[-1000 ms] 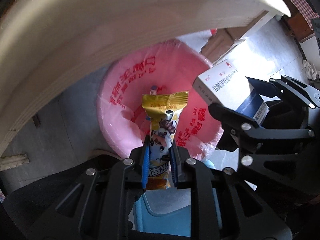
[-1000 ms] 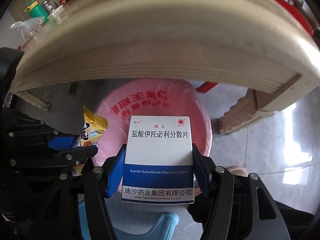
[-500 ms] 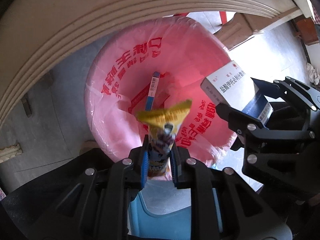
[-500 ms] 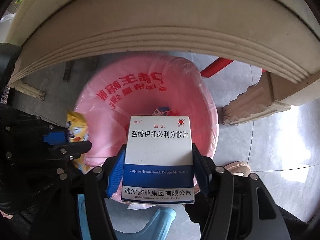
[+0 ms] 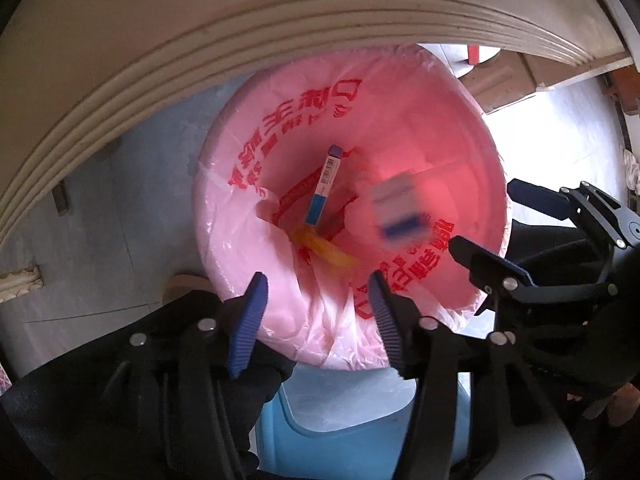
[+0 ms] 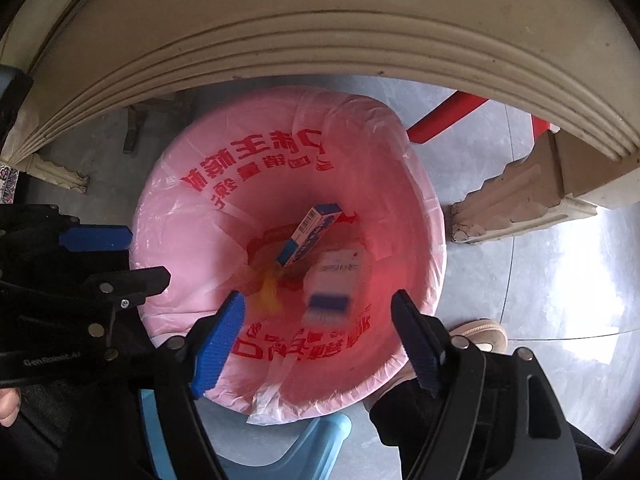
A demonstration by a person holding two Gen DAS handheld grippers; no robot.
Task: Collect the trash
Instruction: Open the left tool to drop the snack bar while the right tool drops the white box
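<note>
A bin lined with a pink bag (image 5: 280,152) (image 6: 224,208) stands on the floor below both grippers. My left gripper (image 5: 318,304) is open and empty over its near rim. My right gripper (image 6: 318,320) is open and empty too; it also shows in the left wrist view (image 5: 496,236). The white and blue medicine box (image 5: 400,212) (image 6: 334,284) is blurred, falling inside the bag. The yellow snack wrapper (image 5: 326,250) (image 6: 268,290) is blurred, low in the bag. A narrow blue and white box (image 5: 324,188) (image 6: 310,234) lies at the bottom.
The curved cream table edge (image 5: 200,40) (image 6: 320,40) overhangs the bin's far side. A carved table foot (image 6: 520,196) and a red stool leg (image 6: 444,116) stand to the right. A light blue plastic stool (image 5: 332,420) sits below me. A shoe (image 6: 480,332) is near the bin.
Both grippers opened. The snack wrapper left my left gripper and the medicine box left my right gripper; both are dropping into the pink bag. Both views moved further over the bin.
</note>
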